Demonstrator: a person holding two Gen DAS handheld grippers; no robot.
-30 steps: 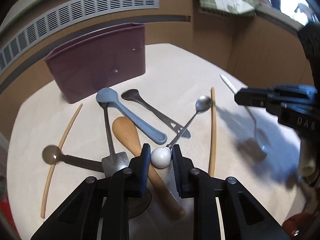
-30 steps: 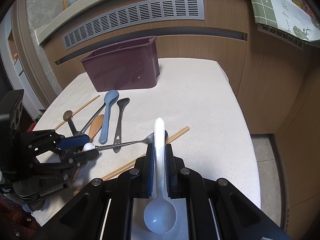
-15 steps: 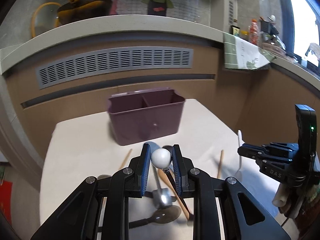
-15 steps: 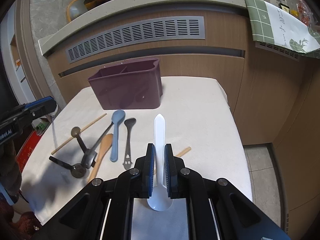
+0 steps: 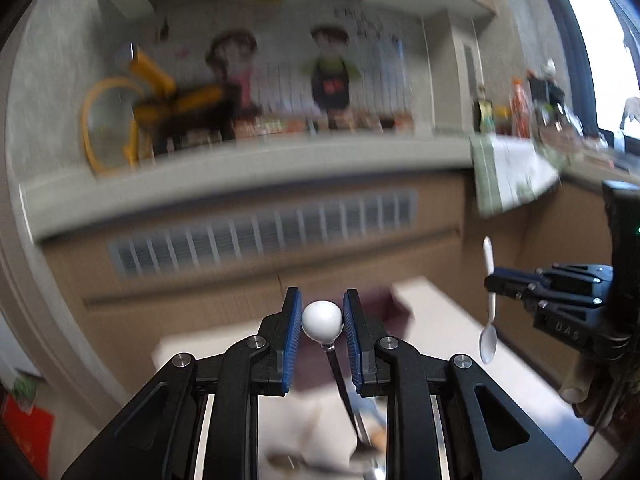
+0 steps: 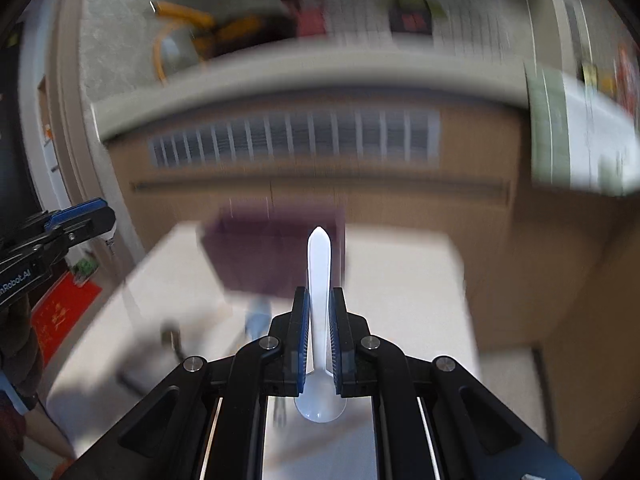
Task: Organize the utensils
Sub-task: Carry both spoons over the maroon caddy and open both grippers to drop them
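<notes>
My left gripper (image 5: 321,300) is shut on the white ball end (image 5: 322,323) of a metal spoon, whose dark stem hangs down between the fingers. My right gripper (image 6: 319,294) is shut on a white plastic spoon (image 6: 319,256), handle tip forward and bowl back toward the camera. Both are held well above the table (image 6: 400,300). The left wrist view shows the right gripper (image 5: 494,282) at right with that white spoon (image 5: 489,336) hanging bowl-down. A purple utensil caddy (image 6: 260,256) stands at the table's far side, blurred. The left gripper (image 6: 96,216) shows at the left edge.
Blurred utensils lie on the table below, among them a blue spoon (image 6: 256,318) and a dark one (image 6: 172,336). Behind the table is a wooden counter front with a vent grille (image 6: 296,140). A green cloth (image 6: 560,140) hangs at right. A red mat (image 6: 60,316) lies on the floor.
Both grippers have risen from the table and tipped up toward level, each lifting its spoon. The table and caddy have dropped low in both views, and the counter and wall fill the upper part.
</notes>
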